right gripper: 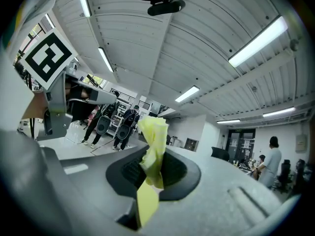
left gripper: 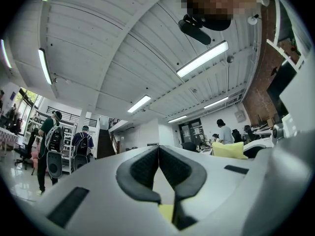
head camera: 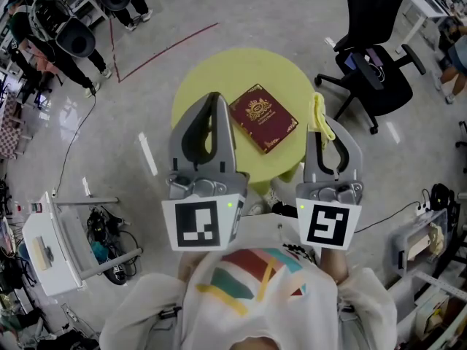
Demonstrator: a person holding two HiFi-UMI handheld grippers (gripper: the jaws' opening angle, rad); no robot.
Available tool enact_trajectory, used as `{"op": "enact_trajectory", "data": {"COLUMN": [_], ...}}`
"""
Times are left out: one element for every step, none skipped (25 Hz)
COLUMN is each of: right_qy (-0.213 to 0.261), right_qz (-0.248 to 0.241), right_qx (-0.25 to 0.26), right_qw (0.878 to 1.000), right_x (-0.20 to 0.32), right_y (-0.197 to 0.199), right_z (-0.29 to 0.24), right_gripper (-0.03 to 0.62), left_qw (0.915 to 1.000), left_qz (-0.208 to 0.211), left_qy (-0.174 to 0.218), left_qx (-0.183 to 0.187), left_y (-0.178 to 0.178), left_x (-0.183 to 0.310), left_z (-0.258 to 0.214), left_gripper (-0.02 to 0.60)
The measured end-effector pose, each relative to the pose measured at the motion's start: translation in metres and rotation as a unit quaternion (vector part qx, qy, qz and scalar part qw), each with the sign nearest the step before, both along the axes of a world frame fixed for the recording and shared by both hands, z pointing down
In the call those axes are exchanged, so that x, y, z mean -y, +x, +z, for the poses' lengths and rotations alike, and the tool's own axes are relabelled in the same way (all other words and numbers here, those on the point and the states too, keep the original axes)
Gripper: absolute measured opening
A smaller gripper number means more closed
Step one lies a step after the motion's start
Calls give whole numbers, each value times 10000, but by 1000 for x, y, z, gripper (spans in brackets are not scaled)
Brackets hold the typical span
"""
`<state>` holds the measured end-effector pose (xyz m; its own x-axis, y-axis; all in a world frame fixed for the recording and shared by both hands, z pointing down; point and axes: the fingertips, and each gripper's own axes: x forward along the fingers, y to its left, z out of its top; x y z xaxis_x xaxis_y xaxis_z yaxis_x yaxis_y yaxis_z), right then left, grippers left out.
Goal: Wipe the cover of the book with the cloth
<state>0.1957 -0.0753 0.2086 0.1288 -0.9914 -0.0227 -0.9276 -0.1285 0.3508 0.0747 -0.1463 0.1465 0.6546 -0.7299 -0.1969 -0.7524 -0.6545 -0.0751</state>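
Book [head camera: 263, 117] lies flat near the middle of the yellow table [head camera: 219, 68]. Its cover is stiff and I guess it slides if pushed hard. Cloth [right gripper: 153, 146] is soft, light and limp. My right gripper [right gripper: 156, 170] pinches a bunched fold of it by the table's right edge. My left gripper [left gripper: 158, 151] is fully closed and empty.

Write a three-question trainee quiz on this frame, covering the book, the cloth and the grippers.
1. True or false: the cloth lies spread over the book.
2. Which gripper holds the cloth? A left, B right, C neither.
3. Fill in: the book rests on a round ___ table.
Key: 1 false, the cloth is off the book; 2 B, the right gripper is clamped on it; 3 yellow.
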Motion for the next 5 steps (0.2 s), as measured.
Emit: {"op": "enact_trajectory", "data": {"right_qy": [-32,-58,-74,-83,-90], "right_qz": [18,36,55,72,90], "right_qx": [-5,-6,-4,-4,-5], "right_qw": [10000,10000,10000,9999,9999], "right_x": [-1,-1,-2,-3,-3], "right_y": [0,-1,-1,-1,-1], "right_z": [1,2,3,3,4], "right_gripper": [28,28,28,28,28], "left_qw": [10000,10000,10000,10000,10000], "left_qz": [12,20,15,4,-8], "left_qy": [5,10,19,31,44], "left_qx": [3,13,22,31,40], "left_y": [0,0,-1,-1,-2], "left_x": [0,0,0,0,0], "left_z": [0,-1,-1,-1,-1], "left_gripper": [15,15,15,15,15]}}
